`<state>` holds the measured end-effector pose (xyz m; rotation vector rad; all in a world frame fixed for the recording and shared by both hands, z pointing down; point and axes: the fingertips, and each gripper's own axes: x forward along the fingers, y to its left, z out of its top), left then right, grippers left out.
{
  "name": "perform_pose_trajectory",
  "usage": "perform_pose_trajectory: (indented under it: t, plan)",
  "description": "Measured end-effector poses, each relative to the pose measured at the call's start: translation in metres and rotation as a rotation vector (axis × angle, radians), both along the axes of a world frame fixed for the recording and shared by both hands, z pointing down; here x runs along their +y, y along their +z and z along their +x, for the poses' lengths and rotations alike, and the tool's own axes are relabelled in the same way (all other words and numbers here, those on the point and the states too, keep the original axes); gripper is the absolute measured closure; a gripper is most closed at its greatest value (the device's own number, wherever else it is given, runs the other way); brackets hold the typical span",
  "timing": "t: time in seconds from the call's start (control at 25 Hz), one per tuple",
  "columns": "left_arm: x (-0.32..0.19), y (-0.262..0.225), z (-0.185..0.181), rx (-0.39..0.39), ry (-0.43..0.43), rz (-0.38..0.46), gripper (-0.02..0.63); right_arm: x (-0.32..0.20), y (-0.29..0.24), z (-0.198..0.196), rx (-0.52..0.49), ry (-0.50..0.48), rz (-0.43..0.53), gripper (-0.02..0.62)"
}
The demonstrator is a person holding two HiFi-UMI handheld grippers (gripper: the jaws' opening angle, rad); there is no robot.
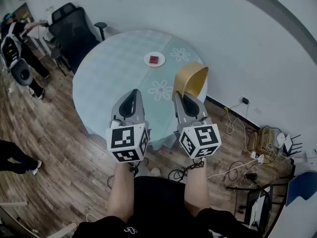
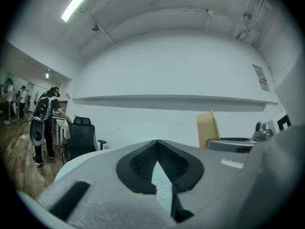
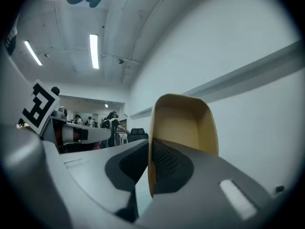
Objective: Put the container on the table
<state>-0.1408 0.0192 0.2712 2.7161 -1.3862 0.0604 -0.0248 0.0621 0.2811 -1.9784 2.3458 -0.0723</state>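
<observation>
A tan open-topped container [image 1: 192, 78] hangs tilted over the near right edge of the round table [image 1: 111, 68], which has a pale cloth with flower prints. My right gripper [image 1: 184, 96] is shut on the container's wall; in the right gripper view the wall [image 3: 183, 123] rises from between the jaws, hollow side showing. My left gripper [image 1: 130, 94] hovers beside it over the table's near edge, shut with nothing in it [image 2: 159, 175]. The left gripper view catches the container [image 2: 207, 128] at right.
A small white plate [image 1: 154, 59] with a red piece on it sits near the table's far side. A black office chair [image 1: 74, 31] stands beyond the table. A person [image 1: 17, 38] is at far left. Cables and a power strip [image 1: 250, 150] lie on the floor at right.
</observation>
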Motion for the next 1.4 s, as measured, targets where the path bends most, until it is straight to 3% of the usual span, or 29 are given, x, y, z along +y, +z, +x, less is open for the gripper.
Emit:
perform_pose_trajectory:
  t: [0.16,0.36,0.8,1.24,1.4]
  plan:
    - [0.012,0.009,0.007,-0.059,0.035,0.003,0.604,0.003,-0.001,0.01,-0.057,0.003,0.042,0.58]
    - [0.004,0.02,0.003,-0.096,-0.001,-0.018,0.604,-0.001,0.005,0.007,-0.082,-0.023,0.046,0.58]
    - [-0.033,0.042,0.062,-0.16,0.072,-0.013,0.604,-0.029,0.025,0.073,-0.102,0.072,0.011,0.578]
    - [-0.156,0.097,0.118,-0.207,0.068,-0.121,0.604,-0.145,0.076,0.134,-0.094,0.107,-0.116,0.578]
    - [-0.205,0.132,0.123,-0.234,0.023,-0.198,0.604,-0.196,0.103,0.144,-0.07,0.085,-0.198,0.578]
